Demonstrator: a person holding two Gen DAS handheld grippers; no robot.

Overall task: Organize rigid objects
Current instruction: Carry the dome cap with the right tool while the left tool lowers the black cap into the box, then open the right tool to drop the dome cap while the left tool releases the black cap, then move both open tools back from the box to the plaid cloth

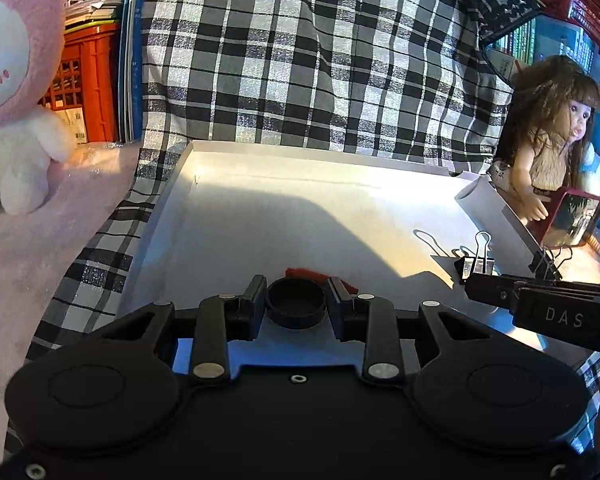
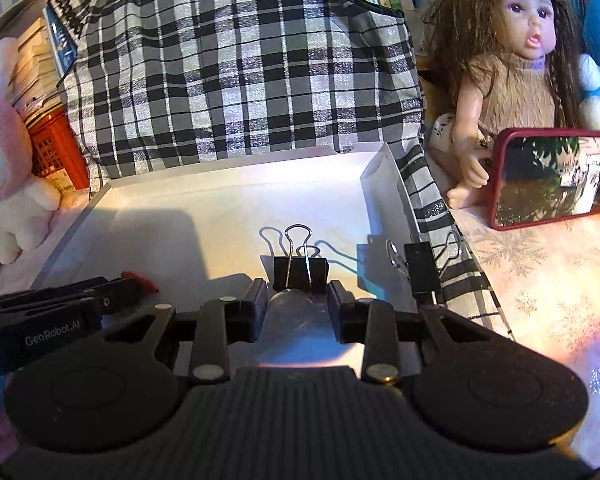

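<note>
**Over a white tray, two grippers each carry a small item**

Above the white tray (image 1: 260, 216) lying on a black-and-white checked cloth (image 1: 300, 60), the left gripper (image 1: 296, 300) holds a round black cap (image 1: 296, 306), its jaws pinching the cap from both sides. A red object (image 1: 300, 271) lies on the tray floor just beyond the cap, mostly hidden behind it. The right gripper (image 2: 298, 300) reaches in beside it, its jaws narrowed around what looks like a clear, rounded object (image 2: 292, 306); whether they actually press on it cannot be told. Just ahead of the right gripper a black binder clip (image 2: 300, 272) stands on the tray floor with its wire handles upright, and a second binder clip (image 2: 419, 268) is fixed on the tray's right wall. A pink-and-white plush toy (image 1: 8, 100) sits to the left of the tray; a long-haired doll (image 2: 515, 52) and a red-framed mirror (image 2: 551, 178) are on the worktop (image 2: 539, 280) to the right.
</note>
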